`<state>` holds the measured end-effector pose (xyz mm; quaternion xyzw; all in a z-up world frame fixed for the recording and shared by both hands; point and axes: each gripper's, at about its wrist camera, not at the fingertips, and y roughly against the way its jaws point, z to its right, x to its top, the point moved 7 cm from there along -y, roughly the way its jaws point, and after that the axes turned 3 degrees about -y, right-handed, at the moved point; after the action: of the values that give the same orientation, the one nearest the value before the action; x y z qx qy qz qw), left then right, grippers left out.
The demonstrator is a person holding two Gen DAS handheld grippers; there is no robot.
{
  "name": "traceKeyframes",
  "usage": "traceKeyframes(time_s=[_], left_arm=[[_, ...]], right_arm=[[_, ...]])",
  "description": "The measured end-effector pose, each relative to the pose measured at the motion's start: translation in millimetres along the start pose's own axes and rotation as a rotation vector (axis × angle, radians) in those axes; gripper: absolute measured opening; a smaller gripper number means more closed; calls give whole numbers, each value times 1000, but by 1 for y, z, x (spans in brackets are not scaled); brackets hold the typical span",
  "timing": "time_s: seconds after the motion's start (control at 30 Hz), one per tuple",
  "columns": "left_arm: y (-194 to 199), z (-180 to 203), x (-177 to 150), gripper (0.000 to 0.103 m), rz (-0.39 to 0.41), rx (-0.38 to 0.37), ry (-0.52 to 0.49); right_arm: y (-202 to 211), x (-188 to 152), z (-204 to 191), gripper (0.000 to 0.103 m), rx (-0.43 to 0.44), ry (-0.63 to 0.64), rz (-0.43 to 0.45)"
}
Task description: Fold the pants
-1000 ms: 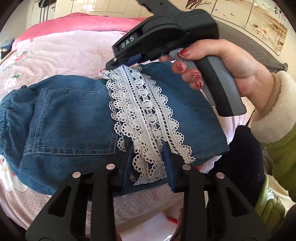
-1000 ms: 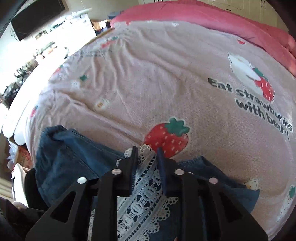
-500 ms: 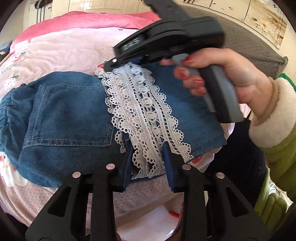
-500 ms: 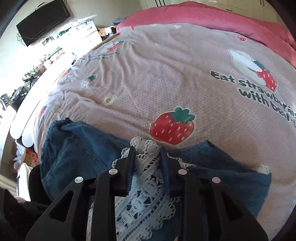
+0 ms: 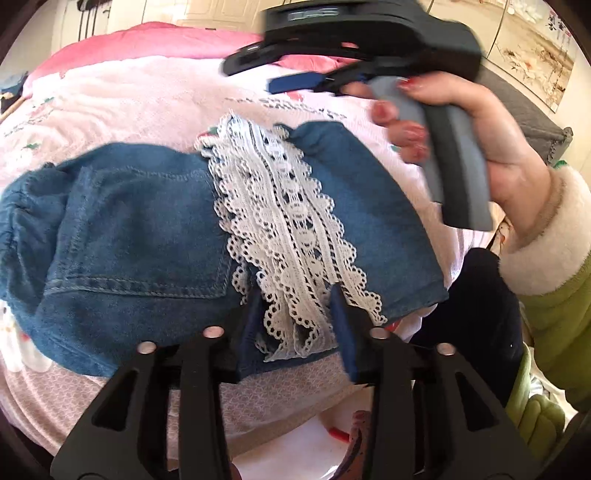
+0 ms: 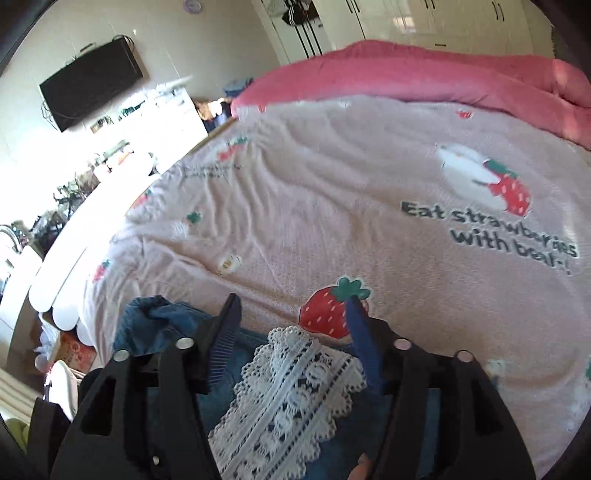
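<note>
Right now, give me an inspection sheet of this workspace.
Surface: bed with a pink strawberry-print blanket, rumpled.
Job's things: denim pants lying folded on the blanket, white lace trim on top.
Clutter: nothing seen on the blanket beyond the pants.
Grippers: left gripper jaws opening, lace between them at the near edge; right gripper jaws opening, lifted clear above the far end of the lace, nothing held.
Cables: some hang below the wall television.
Surroundings: pink quilt at the far end, white cupboards, crowded shelf beside the bed.
</note>
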<state>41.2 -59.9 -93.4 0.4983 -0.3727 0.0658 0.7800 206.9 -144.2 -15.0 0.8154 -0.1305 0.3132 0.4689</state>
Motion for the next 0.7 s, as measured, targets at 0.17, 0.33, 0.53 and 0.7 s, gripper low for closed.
traceKeyframes(time_s=[0.17,0.33,0.53,0.7], left_arm=[[14,-7,7,40,32,35,22],[27,-14,9,46,48,78,36],[40,-19,13,58,76,143,41],[46,-20,14,70,88,171,50]], right_arm=[[29,-14,4,80,-25,4,22],[46,-28,0,88,-46,23,38],[60,-41,-9,93,-51,42,47],[69,-46,-17,94,-35,56,52]])
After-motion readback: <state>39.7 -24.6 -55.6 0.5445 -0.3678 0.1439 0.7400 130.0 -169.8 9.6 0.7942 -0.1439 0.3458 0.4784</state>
